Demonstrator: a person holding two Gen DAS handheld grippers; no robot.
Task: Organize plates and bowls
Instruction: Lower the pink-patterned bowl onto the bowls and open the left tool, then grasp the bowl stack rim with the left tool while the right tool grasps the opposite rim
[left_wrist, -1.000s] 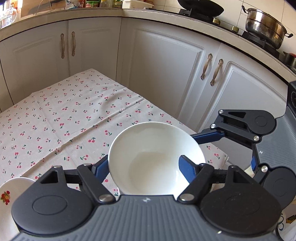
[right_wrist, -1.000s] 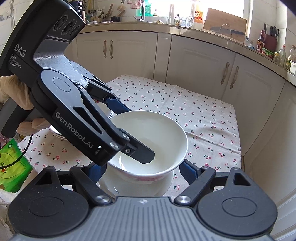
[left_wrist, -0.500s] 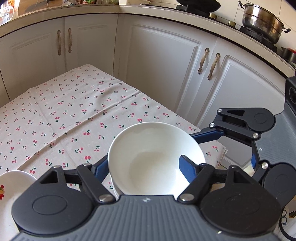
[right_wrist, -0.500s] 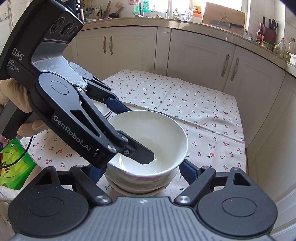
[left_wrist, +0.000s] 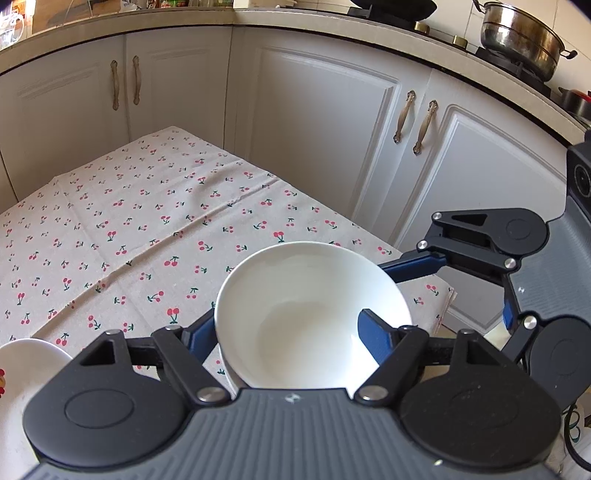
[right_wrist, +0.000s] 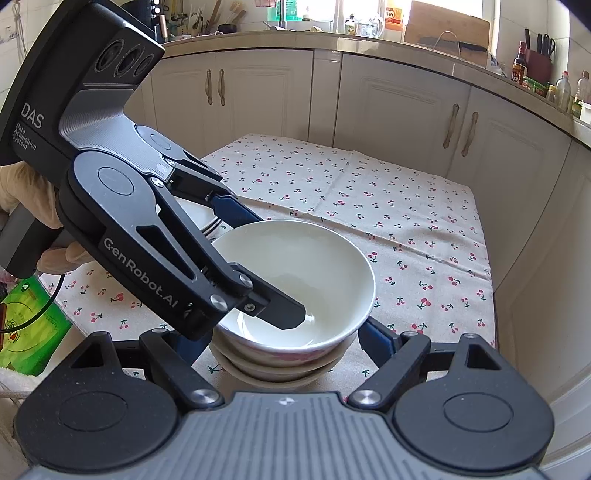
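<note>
A white bowl (left_wrist: 310, 314) (right_wrist: 295, 280) rests nested on a short stack of bowls (right_wrist: 280, 369) at the near edge of the cherry-print table. My left gripper (left_wrist: 291, 332) is shut on the bowl's rim, one finger inside the bowl and one outside; it also shows in the right wrist view (right_wrist: 258, 258). My right gripper (right_wrist: 280, 347) is open, its blue fingers (right_wrist: 376, 339) on either side of the stack, not gripping; it shows at the right of the left wrist view (left_wrist: 417, 266).
A stack of plates (right_wrist: 199, 218) sits behind the left gripper. A white flowered plate (left_wrist: 22, 365) lies at the lower left. A green packet (right_wrist: 29, 325) is off the table's left edge. White cabinets (left_wrist: 325, 129) surround the table.
The bowl held by my left gripper has come down onto the stack of bowls. Both grippers have sunk a little with it.
</note>
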